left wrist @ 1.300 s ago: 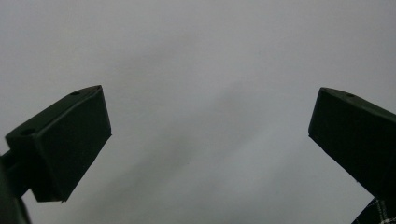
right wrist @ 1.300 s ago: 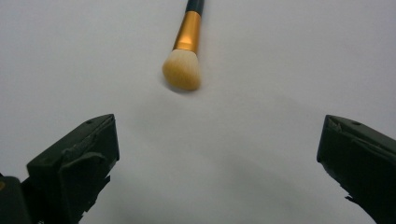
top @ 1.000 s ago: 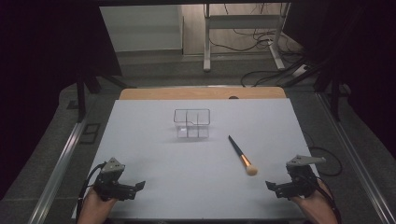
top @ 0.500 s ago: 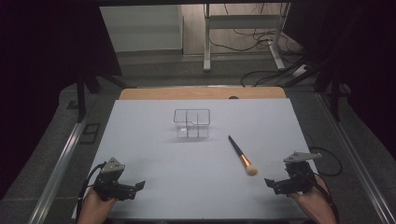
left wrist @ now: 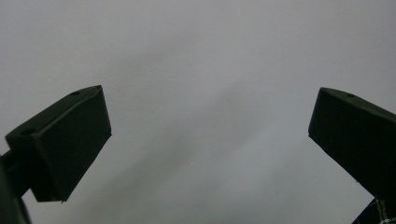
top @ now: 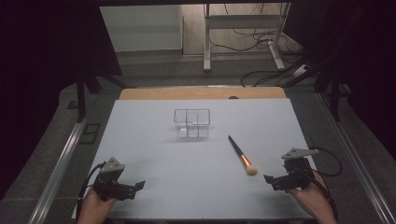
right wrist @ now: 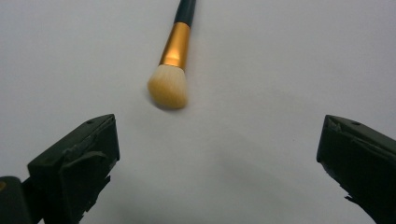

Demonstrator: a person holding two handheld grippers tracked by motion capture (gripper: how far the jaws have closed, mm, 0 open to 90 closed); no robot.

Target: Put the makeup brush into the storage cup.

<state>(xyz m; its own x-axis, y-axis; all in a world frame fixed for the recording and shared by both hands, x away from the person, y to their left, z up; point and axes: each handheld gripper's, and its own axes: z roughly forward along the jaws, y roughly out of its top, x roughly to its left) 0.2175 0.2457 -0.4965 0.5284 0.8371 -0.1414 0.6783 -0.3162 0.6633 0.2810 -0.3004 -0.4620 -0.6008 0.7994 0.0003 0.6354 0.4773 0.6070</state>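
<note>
Lying on the table (top: pixel 154 140): one brush (top: pixel 243 156), one organizer (top: pixel 192 123)

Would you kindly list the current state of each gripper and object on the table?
Left gripper: open, holding nothing, low over bare table.
Right gripper: open, holding nothing, pointing at the brush head.
Makeup brush: lying flat on the table, untouched, bristles toward the person.
Clear organizer: upright, compartments look empty.

brush (right wrist: pixel 173 60): soft pale bristles, shiny gold metal ferrule | organizer (top: pixel 192 123): clear glossy plastic | table (top: pixel 154 154): matt white
</note>
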